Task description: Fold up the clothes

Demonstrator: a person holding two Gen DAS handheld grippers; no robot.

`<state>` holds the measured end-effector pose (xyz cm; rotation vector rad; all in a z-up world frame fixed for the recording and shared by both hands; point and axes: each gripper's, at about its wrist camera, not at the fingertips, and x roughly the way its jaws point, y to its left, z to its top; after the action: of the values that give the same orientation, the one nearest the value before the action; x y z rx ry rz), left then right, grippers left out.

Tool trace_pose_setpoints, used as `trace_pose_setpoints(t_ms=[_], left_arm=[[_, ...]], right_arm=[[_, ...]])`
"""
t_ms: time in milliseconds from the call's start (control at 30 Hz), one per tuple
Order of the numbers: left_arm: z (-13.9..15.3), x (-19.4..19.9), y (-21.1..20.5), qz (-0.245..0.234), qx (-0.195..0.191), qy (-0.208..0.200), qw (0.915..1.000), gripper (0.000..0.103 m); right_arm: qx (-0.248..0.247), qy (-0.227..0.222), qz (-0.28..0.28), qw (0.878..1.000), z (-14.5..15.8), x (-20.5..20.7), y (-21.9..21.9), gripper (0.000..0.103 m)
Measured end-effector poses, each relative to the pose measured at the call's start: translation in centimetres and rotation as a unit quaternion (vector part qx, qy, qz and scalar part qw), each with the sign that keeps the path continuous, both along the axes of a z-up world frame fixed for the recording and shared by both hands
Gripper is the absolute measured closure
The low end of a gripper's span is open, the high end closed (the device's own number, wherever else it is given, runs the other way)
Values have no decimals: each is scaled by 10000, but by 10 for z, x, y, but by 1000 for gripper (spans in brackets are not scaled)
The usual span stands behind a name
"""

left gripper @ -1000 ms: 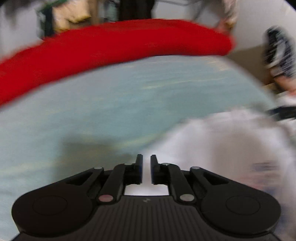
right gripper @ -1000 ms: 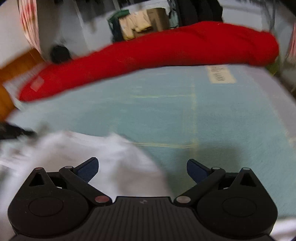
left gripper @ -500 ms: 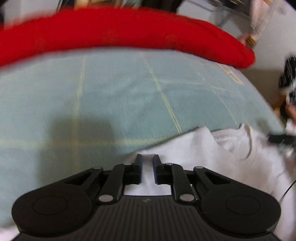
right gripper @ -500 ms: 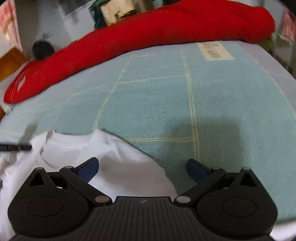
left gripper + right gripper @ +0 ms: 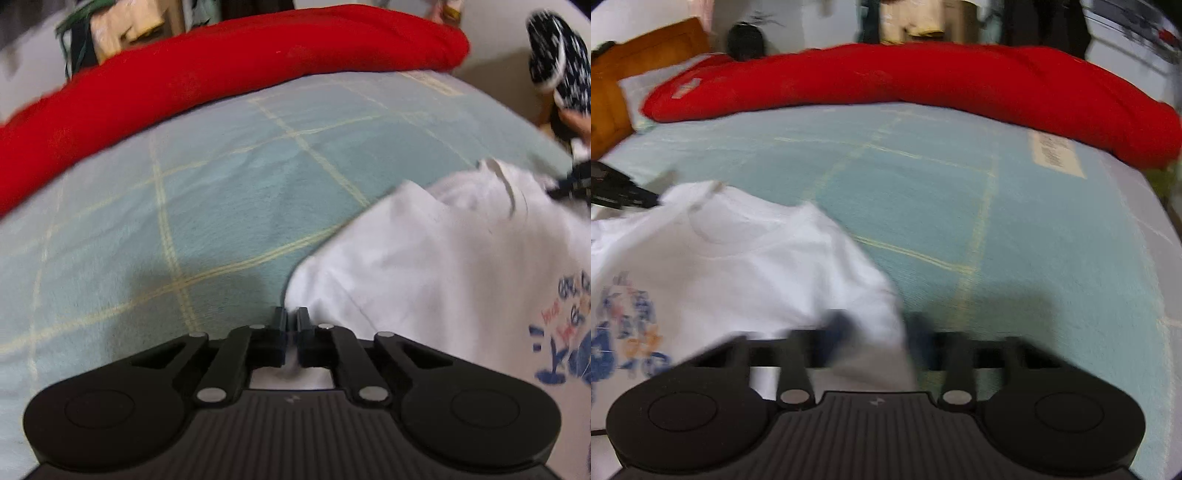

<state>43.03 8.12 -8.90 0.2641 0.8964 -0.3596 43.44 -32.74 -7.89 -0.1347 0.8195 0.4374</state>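
Left gripper point(image 5: 291, 325) clamped on white T-shirt point(image 5: 436, 266) edge; right gripper point(image 5: 875, 332) just closing around sleeve, lower centre. Thin pinch, blurred: could slip loose when lifted.

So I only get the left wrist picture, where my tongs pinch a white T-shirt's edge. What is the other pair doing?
Observer: The right tongs have just been closing with the white T-shirt's other edge between them. It's blurred, but they seem to pinch it.
Operator: And where does the red bolster end on my left?
Observer: The red bolster tapers off beside an orange-brown board.
Operator: Anything on it?
Observer: A small white patch near that end.
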Motion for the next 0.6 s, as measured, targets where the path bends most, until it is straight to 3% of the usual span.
trace_pose_setpoints(t_ms=[67, 133, 233, 300, 333, 400, 433, 500, 533, 567, 600], left_arm=[[1, -5, -7, 59, 265, -184, 9995, 101], [-1, 4, 1, 365, 189, -172, 9990, 101], [3, 18, 14, 788, -156, -109, 9967, 101], [9, 19, 14, 846, 141, -294, 9959, 100], [15, 18, 19, 946, 102, -331, 9949, 100], [29, 13, 29, 964, -395, -261, 9942, 100], [32, 10, 28, 868, -646, -149, 9940, 98], [39, 5, 25, 671, -1147, 81, 9911, 89], [37, 4, 19, 551, -1427, 298, 9878, 80], [34, 4, 13, 433, -1698, 512, 9832, 71], [27, 6, 7, 402, -1853, 700, 9794, 70]], right_arm=[[-303, -186, 88, 9993, 1, -5, 10, 87], [-437, -305, -66, 9986, 0, -3, 10, 91], [-245, -354, -562, 9975, 0, 10, -4, 91], [-95, -386, -795, 9960, 2, 13, -10, 91], [-19, -402, -872, 9954, 6, 10, -12, 89], [171, -431, -927, 9946, 16, 2, -16, 85], [249, -460, -901, 9946, 21, -6, -17, 76], [350, -528, -845, 9944, 33, -22, -15, 60], [452, -520, -795, 9944, 38, -30, -14, 50], [625, -444, -727, 9944, 41, -37, -11, 45], [787, -347, -646, 9942, 43, -43, -7, 42]])
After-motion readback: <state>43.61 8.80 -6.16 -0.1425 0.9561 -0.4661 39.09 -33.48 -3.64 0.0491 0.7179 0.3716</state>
